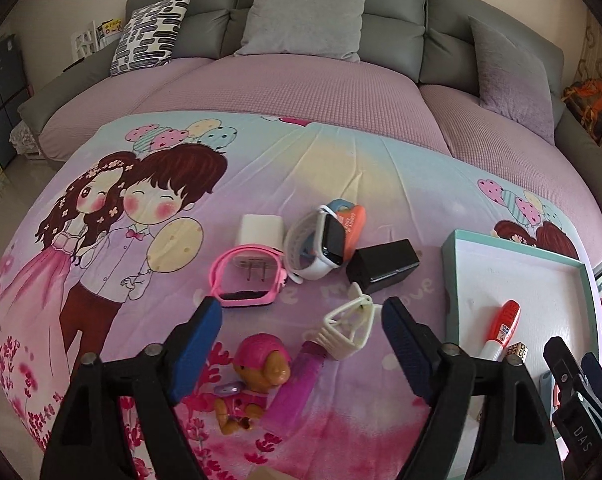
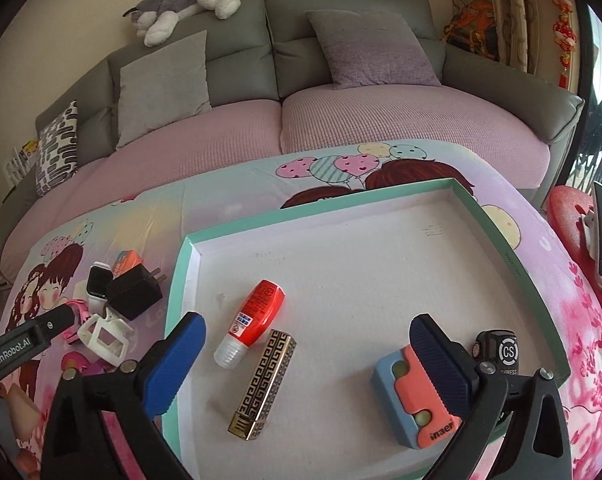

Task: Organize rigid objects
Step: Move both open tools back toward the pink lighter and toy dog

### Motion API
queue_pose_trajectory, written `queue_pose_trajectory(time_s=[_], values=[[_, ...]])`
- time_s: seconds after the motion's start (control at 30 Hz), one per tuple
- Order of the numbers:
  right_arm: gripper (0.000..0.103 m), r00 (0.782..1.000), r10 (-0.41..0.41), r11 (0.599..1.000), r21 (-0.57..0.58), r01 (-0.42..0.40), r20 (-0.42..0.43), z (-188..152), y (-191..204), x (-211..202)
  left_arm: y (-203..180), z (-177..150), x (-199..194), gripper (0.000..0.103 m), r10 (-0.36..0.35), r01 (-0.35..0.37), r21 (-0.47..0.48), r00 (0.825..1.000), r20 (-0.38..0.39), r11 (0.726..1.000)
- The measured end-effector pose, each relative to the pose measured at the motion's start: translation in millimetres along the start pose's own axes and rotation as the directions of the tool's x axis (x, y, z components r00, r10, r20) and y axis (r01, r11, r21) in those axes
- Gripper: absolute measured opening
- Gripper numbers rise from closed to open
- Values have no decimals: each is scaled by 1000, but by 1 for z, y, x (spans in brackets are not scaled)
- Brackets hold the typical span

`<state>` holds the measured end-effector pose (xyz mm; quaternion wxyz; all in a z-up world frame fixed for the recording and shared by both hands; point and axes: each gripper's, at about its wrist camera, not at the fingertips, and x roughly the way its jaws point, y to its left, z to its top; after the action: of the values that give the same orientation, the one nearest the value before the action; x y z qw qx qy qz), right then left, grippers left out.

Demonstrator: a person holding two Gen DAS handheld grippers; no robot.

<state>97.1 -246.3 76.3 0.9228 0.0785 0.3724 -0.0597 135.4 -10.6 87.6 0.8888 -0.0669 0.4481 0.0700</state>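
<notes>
Your left gripper hangs spread and empty above the white slotted plastic clip, just left of the shallow teal-rimmed cardboard tray. Your right gripper, also spread and empty, hovers inside the tray over the gold-patterned lipstick tube, likely just released.

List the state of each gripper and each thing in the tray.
left gripper: open, empty, over the white clip
right gripper: open, empty, above the tray
red tube: lying flat
gold case: lying flat
blue-and-coral block: resting in tray
black CS item: partly hidden
</notes>
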Motion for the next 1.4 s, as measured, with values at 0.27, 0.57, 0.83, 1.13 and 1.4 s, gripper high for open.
queue_pose_trajectory(time_s=[0.27, 0.57, 0.83, 1.13, 1.4], values=[[103, 994, 108, 992, -61, -109, -6, -7, 49, 3, 61, 3, -8, 103, 51, -45, -134, 998, 38, 990], [103, 974, 222, 967, -116, -227, -55, -19, 101, 10, 116, 1, -9, 103, 93, -79, -238, 994, 52, 968], [103, 948, 282, 938, -166, -305, -147, -37, 143, 20, 144, -5, 3, 103, 63, -58, -278, 998, 10, 959], [103, 947, 231, 933, -227, -281, -224, -54, 161, 33, 139, -10, 23, 103, 56, -66, -216, 997, -55, 974], [103, 972, 85, 918, -361, -162, -221, -60, 162, 34, 133, -11, 32, 103, 61, -75, -176, 995, -82, 982]])
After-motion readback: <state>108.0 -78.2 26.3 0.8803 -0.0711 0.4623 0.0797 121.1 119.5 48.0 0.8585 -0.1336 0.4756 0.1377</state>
